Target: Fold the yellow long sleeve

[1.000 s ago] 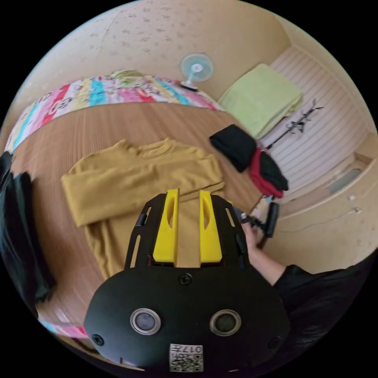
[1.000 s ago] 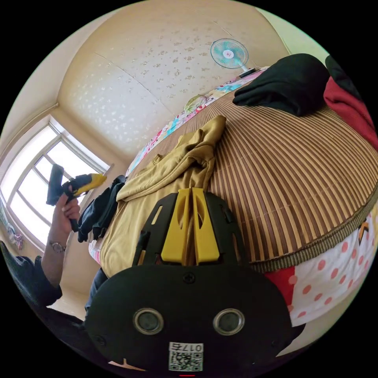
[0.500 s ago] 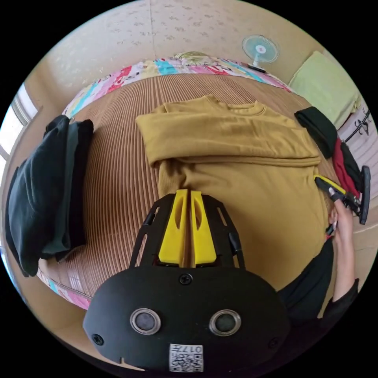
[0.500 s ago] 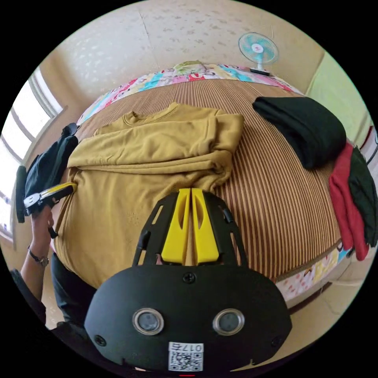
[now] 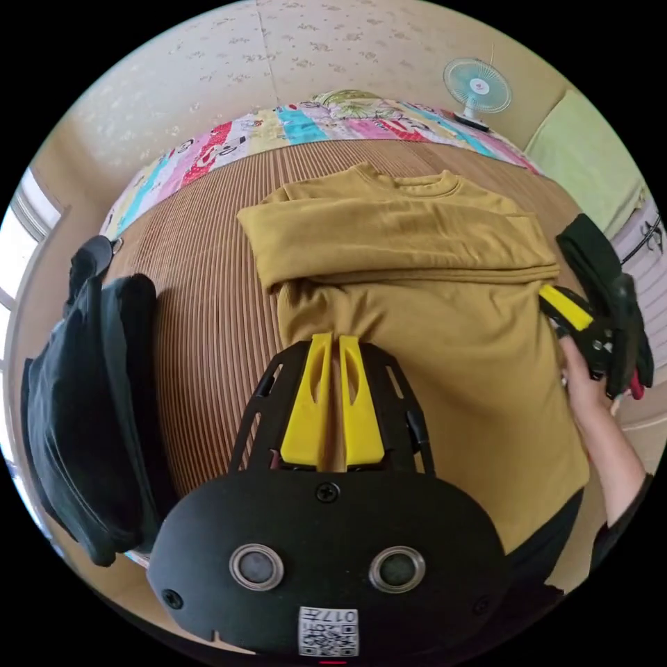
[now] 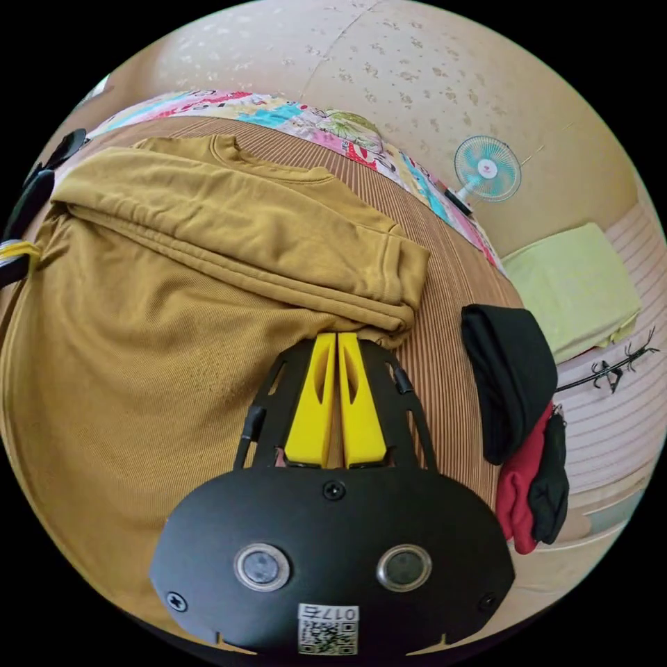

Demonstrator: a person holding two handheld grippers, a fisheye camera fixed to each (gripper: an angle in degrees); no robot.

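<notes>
The yellow shirt [image 5: 417, 292] lies on the bed [image 5: 208, 278], sleeves folded across, each gripper's jaws clenched on a side edge.

My left gripper [image 5: 333, 340] and my right gripper [image 6: 338, 338] each carry a small white sticker with a square code and a few printed characters; I cannot make them out, and I find no other writing anywhere else here
</notes>
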